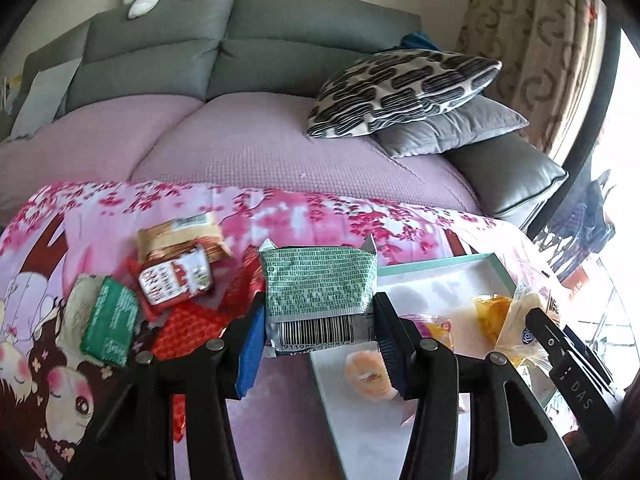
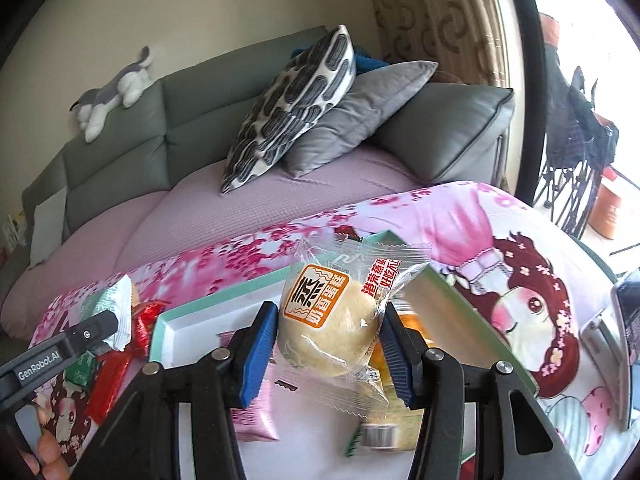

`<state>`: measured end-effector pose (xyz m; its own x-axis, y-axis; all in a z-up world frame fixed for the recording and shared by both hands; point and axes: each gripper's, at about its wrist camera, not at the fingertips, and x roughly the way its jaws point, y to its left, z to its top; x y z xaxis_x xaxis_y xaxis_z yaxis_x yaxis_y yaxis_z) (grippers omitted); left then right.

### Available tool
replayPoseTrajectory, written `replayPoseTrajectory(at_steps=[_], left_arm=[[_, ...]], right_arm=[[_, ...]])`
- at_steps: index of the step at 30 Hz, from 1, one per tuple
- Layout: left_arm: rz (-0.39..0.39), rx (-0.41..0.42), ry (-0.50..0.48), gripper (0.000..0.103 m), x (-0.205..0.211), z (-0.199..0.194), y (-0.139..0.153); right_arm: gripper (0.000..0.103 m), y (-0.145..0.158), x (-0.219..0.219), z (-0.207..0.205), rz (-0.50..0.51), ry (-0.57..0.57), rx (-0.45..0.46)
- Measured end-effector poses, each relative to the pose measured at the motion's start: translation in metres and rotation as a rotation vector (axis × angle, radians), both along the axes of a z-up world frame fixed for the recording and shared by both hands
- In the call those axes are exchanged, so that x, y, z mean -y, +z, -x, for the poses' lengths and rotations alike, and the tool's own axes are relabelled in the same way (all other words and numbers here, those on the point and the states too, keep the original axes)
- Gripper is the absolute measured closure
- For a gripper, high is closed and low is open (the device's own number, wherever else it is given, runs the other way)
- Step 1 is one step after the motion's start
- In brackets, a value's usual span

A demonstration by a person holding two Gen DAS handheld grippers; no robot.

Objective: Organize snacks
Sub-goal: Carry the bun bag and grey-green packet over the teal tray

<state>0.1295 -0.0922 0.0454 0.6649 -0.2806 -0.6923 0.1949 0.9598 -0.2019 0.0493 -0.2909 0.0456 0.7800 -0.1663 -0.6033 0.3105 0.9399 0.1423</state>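
Observation:
In the left wrist view my left gripper point(image 1: 320, 344) is shut on a green-printed white snack pack point(image 1: 320, 292) with a barcode, held above the edge of a white box with a mint rim point(image 1: 440, 265). In the right wrist view my right gripper point(image 2: 328, 346) is shut on a clear-wrapped steamed cake point(image 2: 332, 328) with an orange label, held over the same box point(image 2: 224, 290). The right gripper's finger and the cake point(image 1: 516, 320) show at the right of the left view. Inside the box lie a pink packet point(image 2: 252, 416), an orange sweet point(image 1: 368, 372) and yellow-wrapped snacks point(image 1: 490, 312).
Loose snacks lie on the pink floral cloth point(image 1: 280, 208) left of the box: a red-and-white pack point(image 1: 176, 280), a tan pack point(image 1: 180, 240), a green pack point(image 1: 108, 328), red packs point(image 1: 188, 328). A grey sofa point(image 1: 240, 60) with cushions point(image 1: 404, 88) stands behind. A phone point(image 2: 608, 344) lies at right.

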Motion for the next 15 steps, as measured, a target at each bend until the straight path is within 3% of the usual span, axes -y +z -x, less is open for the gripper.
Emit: replayPoseTrajectory(at_steps=[15], left_arm=[[-0.071,0.016,-0.076,0.050,0.047,-0.017,-0.027]], right_arm=[[0.049,-0.030,-0.002,-0.015,-0.031,0.064,-0.054]])
